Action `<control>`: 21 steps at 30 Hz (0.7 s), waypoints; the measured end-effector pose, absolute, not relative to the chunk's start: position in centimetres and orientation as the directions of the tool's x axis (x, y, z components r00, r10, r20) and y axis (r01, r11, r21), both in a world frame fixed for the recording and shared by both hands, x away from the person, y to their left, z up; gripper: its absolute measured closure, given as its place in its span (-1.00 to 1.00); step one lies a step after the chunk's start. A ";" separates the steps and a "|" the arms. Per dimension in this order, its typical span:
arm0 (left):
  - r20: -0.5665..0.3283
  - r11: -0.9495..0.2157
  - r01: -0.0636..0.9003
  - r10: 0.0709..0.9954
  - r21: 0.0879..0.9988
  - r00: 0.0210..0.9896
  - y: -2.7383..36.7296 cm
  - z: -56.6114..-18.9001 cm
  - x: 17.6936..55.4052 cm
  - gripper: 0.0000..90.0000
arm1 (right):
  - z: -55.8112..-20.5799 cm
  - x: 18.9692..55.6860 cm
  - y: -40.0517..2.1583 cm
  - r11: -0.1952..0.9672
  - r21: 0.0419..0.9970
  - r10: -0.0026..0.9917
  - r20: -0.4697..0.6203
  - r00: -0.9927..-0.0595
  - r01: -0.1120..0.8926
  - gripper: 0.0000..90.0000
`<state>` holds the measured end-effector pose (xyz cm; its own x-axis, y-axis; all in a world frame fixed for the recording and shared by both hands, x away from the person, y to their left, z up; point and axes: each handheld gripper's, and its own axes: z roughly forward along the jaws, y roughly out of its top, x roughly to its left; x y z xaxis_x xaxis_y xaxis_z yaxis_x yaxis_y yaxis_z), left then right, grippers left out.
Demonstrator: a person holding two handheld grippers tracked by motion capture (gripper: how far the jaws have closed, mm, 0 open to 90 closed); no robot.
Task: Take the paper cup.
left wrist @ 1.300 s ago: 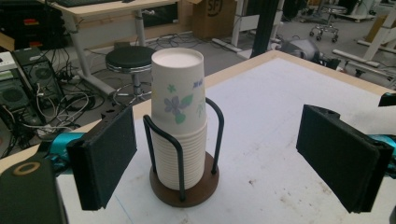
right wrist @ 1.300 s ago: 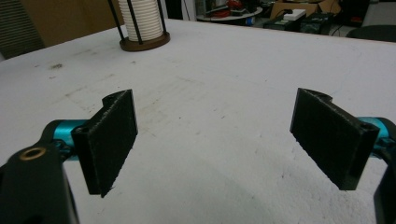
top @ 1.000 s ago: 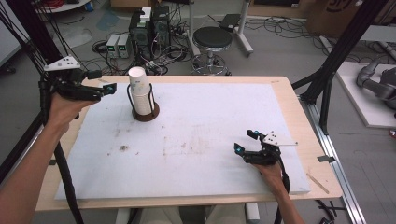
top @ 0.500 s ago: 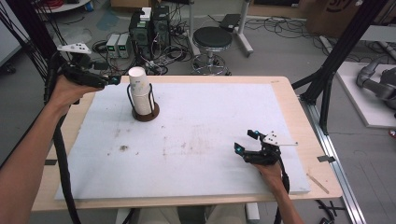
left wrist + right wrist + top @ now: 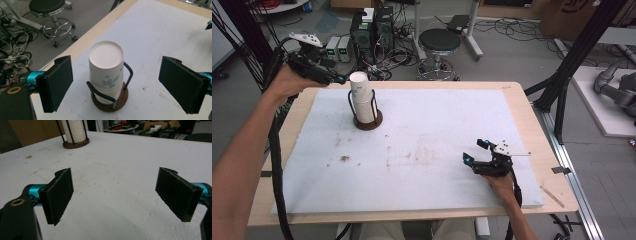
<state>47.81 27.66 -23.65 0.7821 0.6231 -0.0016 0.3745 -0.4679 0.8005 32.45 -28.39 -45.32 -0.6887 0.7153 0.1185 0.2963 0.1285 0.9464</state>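
A stack of upturned white paper cups point(image 5: 361, 95) stands in a black wire holder with a round brown base point(image 5: 367, 124) at the far left of the white board point(image 5: 437, 125). My left gripper point(image 5: 336, 71) hovers just left of the stack's top, jaws open and empty. In the left gripper view the top cup point(image 5: 106, 60), printed with small flowers, sits below and between the open pads point(image 5: 56, 82) without touching them. My right gripper point(image 5: 474, 151) rests low over the board's near right, open and empty. The right gripper view shows the cup stack point(image 5: 74, 130) far off beyond its open gripper point(image 5: 115, 171).
The board lies on a wooden table point(image 5: 532, 115) and bears faint brown stains point(image 5: 344, 158). Beyond the far edge are a black stool point(image 5: 439, 42), electronics boxes point(image 5: 372, 27) and floor cables. A black frame post point(image 5: 572, 65) rises at the right.
My left gripper has risen and moved right, toward the top of the cup stack, with its jaws held at the same width. The right gripper has stayed in place.
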 end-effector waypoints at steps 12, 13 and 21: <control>0.014 -0.551 0.398 0.598 0.733 0.801 27.0 -23.5 49.6 -0.73 | -45.3 32.4 -28.4 0.121 0.945 0.715 0.130 -0.687 0.305 -0.66; 0.023 -0.572 0.392 0.585 0.721 0.810 26.8 -23.4 49.9 -0.73 | -45.3 32.4 -28.4 0.120 0.945 0.714 0.131 -0.687 0.304 -0.66; 0.020 -0.621 0.412 0.568 0.667 0.823 26.0 -23.8 51.2 -0.73 | -45.3 32.4 -28.4 0.119 0.945 0.715 0.131 -0.687 0.304 -0.67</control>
<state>51.16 26.03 -23.77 0.8228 0.5680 0.0199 0.4123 -0.6207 0.6669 32.41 -28.40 -45.32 -0.6870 0.7148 0.1306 0.3039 0.1194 0.9452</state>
